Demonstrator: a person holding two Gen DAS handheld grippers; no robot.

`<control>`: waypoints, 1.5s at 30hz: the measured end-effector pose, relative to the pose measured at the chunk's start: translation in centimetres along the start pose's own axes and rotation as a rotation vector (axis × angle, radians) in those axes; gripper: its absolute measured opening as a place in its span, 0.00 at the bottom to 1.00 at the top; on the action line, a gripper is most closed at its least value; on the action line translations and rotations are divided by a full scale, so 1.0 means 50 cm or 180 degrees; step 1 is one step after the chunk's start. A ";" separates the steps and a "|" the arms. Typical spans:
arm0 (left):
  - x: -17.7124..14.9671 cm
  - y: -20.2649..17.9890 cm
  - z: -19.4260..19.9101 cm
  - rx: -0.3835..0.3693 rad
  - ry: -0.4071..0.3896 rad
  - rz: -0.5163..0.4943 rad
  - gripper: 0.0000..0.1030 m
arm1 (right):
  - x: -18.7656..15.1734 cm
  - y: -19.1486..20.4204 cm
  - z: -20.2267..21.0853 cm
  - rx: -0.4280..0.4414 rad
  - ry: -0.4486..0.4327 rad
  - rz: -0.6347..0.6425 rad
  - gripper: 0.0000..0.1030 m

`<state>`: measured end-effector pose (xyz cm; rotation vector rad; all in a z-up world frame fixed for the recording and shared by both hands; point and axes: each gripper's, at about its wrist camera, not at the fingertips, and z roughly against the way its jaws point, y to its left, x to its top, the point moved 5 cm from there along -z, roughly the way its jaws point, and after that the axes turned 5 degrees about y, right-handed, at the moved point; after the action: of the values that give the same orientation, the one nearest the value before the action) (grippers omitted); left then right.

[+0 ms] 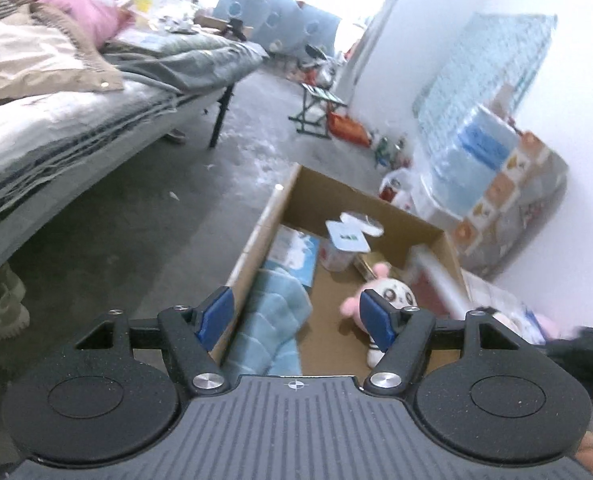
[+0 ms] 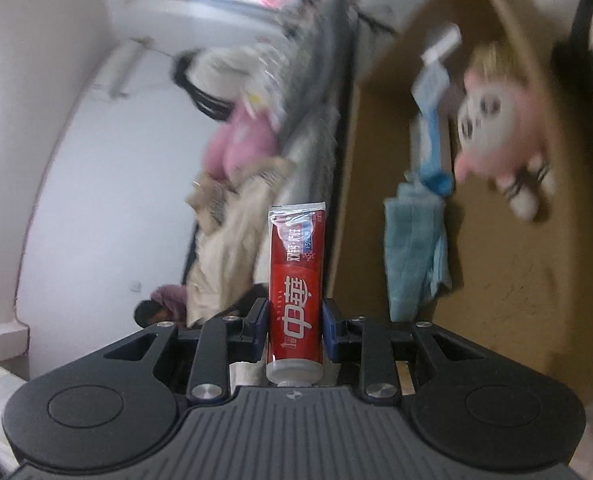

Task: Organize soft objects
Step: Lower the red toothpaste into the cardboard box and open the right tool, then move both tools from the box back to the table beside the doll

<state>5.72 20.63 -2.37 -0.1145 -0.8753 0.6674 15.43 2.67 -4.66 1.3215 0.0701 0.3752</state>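
An open cardboard box [image 1: 292, 196] stands on the concrete floor. Inside lie a folded light-blue towel [image 1: 270, 320], a pink-and-white plush toy [image 1: 392, 294], a white cup [image 1: 338, 254] and a blue-white packet [image 1: 296, 252]. My left gripper [image 1: 296, 318] is open and empty, above the box's near end. My right gripper [image 2: 294, 330] is shut on a red toothpaste tube [image 2: 296, 284], held beside the box [image 2: 496, 280]. That rolled view also shows the towel [image 2: 414, 248] and the plush toy [image 2: 496, 128].
A bed [image 1: 76, 120] with blankets and pink pillows [image 1: 84, 4] runs along the left. Packages and bags [image 1: 496, 188] are stacked against the right wall. A folding stool [image 1: 316, 108] stands further back. Shoes [image 1: 0, 308] lie under the bed.
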 end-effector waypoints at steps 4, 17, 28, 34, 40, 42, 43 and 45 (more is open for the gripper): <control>0.005 0.038 0.003 -0.0020 -0.0089 0.0114 0.67 | 0.047 -0.045 -0.076 -0.0284 0.0056 -0.0309 0.10; 0.003 0.132 0.002 -0.0084 -0.0159 0.0354 0.67 | 0.171 -0.131 -0.192 -0.1254 -0.0497 -0.0502 0.10; -0.001 0.160 -0.004 -0.0127 -0.0126 0.0435 0.67 | 0.142 -0.128 -0.223 -0.1885 -0.0053 -0.0186 0.12; -0.007 0.156 -0.010 -0.0139 -0.0077 0.0427 0.67 | 0.146 -0.107 -0.245 -0.2094 0.0045 0.0018 0.12; -0.014 0.150 -0.009 -0.0149 -0.0062 0.0393 0.68 | 0.136 -0.074 -0.221 -0.1860 -0.0061 0.0046 0.12; -0.015 0.142 -0.008 -0.0168 -0.0042 0.0353 0.71 | 0.129 -0.056 -0.199 -0.1764 -0.0120 0.0094 0.13; -0.016 0.137 -0.007 -0.0176 -0.0034 0.0332 0.73 | 0.121 -0.046 -0.182 -0.1708 -0.0152 0.0149 0.14; -0.017 0.125 -0.004 -0.0170 -0.0041 0.0279 0.75 | 0.109 -0.024 -0.157 -0.1640 -0.0243 0.0227 0.32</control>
<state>2.39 25.11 -5.30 -0.1974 -0.9046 0.7274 18.78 11.43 -6.91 0.8285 -0.1316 0.3723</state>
